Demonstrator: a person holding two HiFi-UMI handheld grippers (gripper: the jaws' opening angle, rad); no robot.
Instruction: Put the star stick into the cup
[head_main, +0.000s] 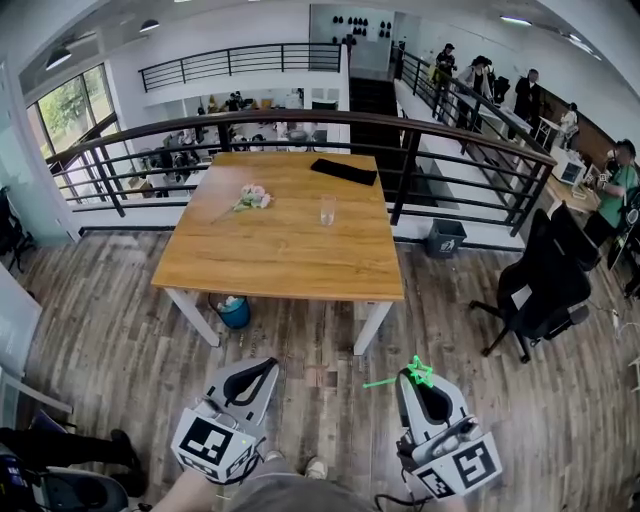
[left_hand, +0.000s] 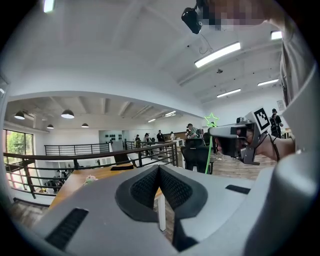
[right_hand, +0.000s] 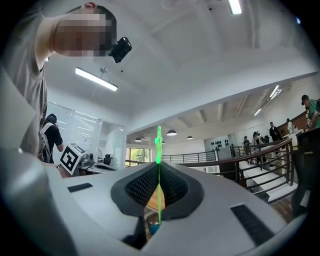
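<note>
i hold both tools low on the near side of the table (head_main: 280, 262), well short of its edge. my right gripper (head_main: 417, 382) is clamped tight on the green star stick (head_main: 419, 373). the thin stem runs crosswise through the pads and the star stands clear of them at one end. my left gripper (head_main: 258, 372) has its jaws pressed together with nothing in them. the cup (head_main: 328, 210), a clear glass, stands upright on the table, a little past its middle and toward its right side. pink flowers (head_main: 252, 196) lie on the table's left part. a flat black thing (head_main: 343, 171) lies near its far edge. a blue bin (head_main: 234, 312) sits under the table's near left corner.
</note>
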